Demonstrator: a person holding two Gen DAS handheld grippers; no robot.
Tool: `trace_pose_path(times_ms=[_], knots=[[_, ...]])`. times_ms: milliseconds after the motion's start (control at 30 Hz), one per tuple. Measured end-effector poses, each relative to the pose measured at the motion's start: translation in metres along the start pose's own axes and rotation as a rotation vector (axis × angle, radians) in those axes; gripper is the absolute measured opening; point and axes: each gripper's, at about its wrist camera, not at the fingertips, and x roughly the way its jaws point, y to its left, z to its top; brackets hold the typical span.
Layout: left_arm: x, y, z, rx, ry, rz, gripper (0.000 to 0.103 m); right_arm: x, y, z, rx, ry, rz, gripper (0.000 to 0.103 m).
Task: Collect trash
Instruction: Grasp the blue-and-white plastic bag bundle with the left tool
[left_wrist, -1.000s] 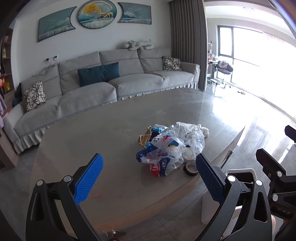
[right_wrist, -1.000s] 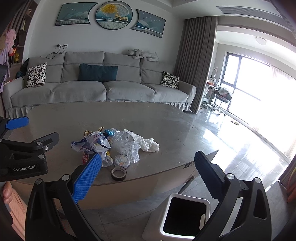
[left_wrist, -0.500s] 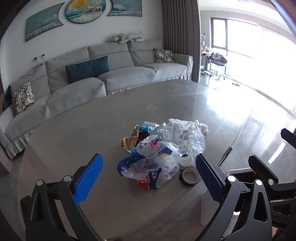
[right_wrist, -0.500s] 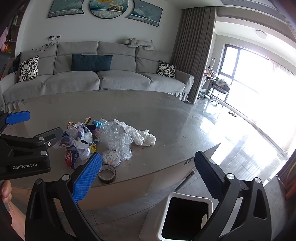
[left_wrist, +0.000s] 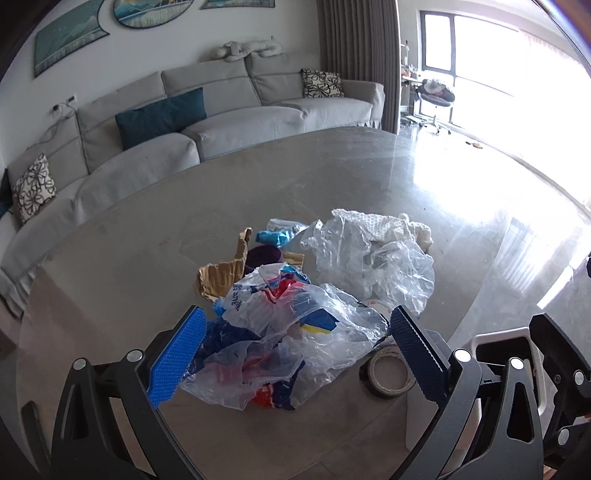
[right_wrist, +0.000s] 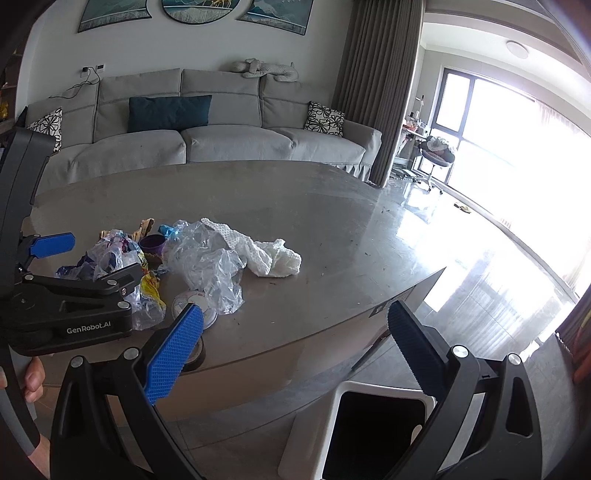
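A pile of trash lies near the front edge of the grey table (left_wrist: 147, 229). A crumpled printed plastic bag (left_wrist: 280, 332) lies nearest, with a clear plastic bag (left_wrist: 373, 266), white netting (right_wrist: 266, 251), torn cardboard (left_wrist: 221, 273), a purple cup (right_wrist: 152, 243) and a tape roll (left_wrist: 388, 373) around it. My left gripper (left_wrist: 293, 350) is open, its fingers either side of the printed bag, just above it. My right gripper (right_wrist: 295, 345) is open and empty, over the table's front edge. A white trash bin (right_wrist: 373, 428) stands on the floor below it.
A grey sofa (right_wrist: 207, 133) with cushions stands behind the table. Bright windows and a shiny floor (right_wrist: 498, 258) lie to the right. A round lid (right_wrist: 192, 301) lies by the clear bag.
My left gripper has moved forward and down until its open fingers straddle the printed bag. My right gripper has come a little closer to the table edge.
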Motion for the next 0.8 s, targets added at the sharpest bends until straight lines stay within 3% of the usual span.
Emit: trace_pose_path(times_ms=[333, 367, 433, 567, 600, 700, 800], knots=[[0.026, 0.006, -0.001, -0.029, 0.016, 0.008, 0.096, 0.019, -0.001, -0.005, 0.012, 0.037, 0.013, 0.100], [0.026, 0.008, -0.001, -0.036, 0.017, 0.003, 0.091, 0.020, -0.002, -0.005, 0.016, 0.037, 0.015, 0.100], [0.027, 0.011, -0.002, -0.035, 0.027, 0.011, 0.067, 0.020, -0.002, -0.004, 0.026, 0.035, 0.020, 0.100], [0.029, 0.021, -0.004, -0.053, 0.043, -0.017, 0.040, 0.017, 0.001, -0.003, 0.025, 0.027, 0.026, 0.100], [0.029, 0.022, -0.005, -0.056, 0.043, -0.018, 0.027, 0.016, 0.002, -0.003, 0.021, 0.026, 0.025, 0.100], [0.022, 0.026, -0.008, -0.064, 0.023, -0.011, 0.018, 0.014, 0.006, -0.003, 0.008, 0.024, 0.025, 0.100], [0.007, 0.028, -0.010, -0.063, -0.012, -0.001, 0.017, 0.012, 0.009, -0.004, -0.006, 0.018, 0.030, 0.100]])
